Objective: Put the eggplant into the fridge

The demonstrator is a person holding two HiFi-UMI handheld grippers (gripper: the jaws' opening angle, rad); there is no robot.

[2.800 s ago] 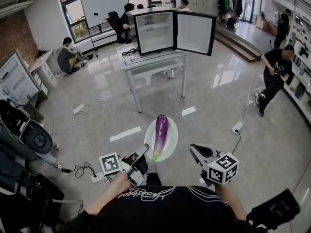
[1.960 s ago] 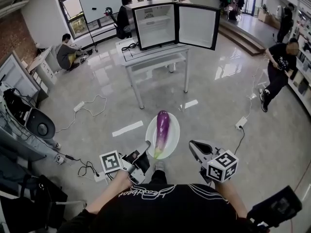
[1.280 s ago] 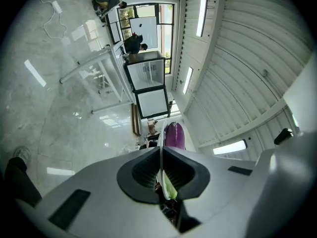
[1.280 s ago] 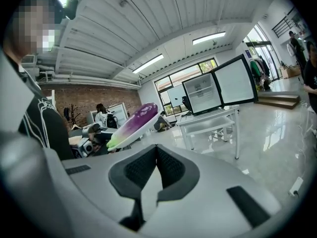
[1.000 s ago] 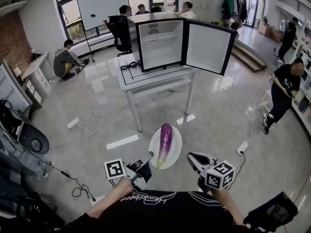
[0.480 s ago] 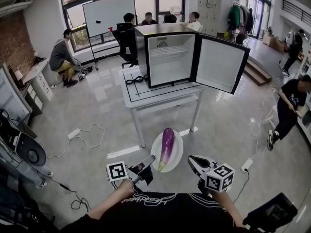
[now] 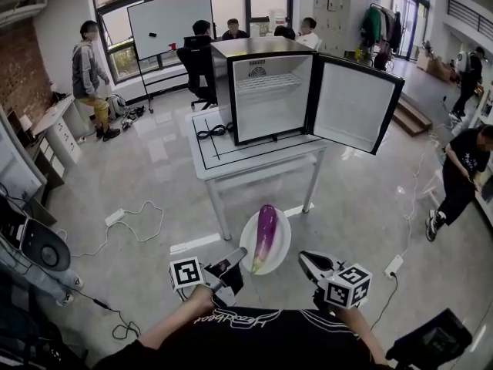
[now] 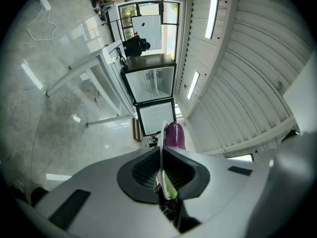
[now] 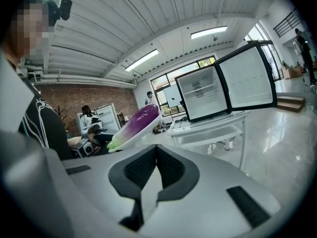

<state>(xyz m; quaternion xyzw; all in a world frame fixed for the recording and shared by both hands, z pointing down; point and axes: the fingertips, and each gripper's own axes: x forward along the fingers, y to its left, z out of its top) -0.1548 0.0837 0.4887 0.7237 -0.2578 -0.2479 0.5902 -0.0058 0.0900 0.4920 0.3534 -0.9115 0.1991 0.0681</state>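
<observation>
A purple eggplant (image 7: 264, 236) with a green stem end lies on a white plate (image 7: 280, 243) held out in front of me. My left gripper (image 7: 237, 251) is shut on the plate's near left rim; in the left gripper view the plate (image 8: 161, 148) runs edge-on between the pads, with the eggplant (image 8: 174, 135) beyond. To the right of the plate and apart from it, my right gripper (image 7: 307, 260) is shut on nothing. Its view has the eggplant (image 9: 139, 122) up to the left of the gripper (image 9: 155, 155). The small fridge (image 7: 269, 99) stands open on a white table (image 7: 231, 159) ahead, door (image 7: 356, 108) swung right.
Cables and power strips (image 7: 114, 216) trail over the glossy floor on the left and right. One person (image 7: 86, 72) stands at the left, another (image 7: 464, 172) at the right, and others sit behind the fridge by a whiteboard (image 7: 169, 21). Equipment (image 7: 35, 245) crowds the left edge.
The table and open fridge have grown larger and nearer in the head view. The plate with the eggplant stays in the left gripper. A person at the far left has stood up.
</observation>
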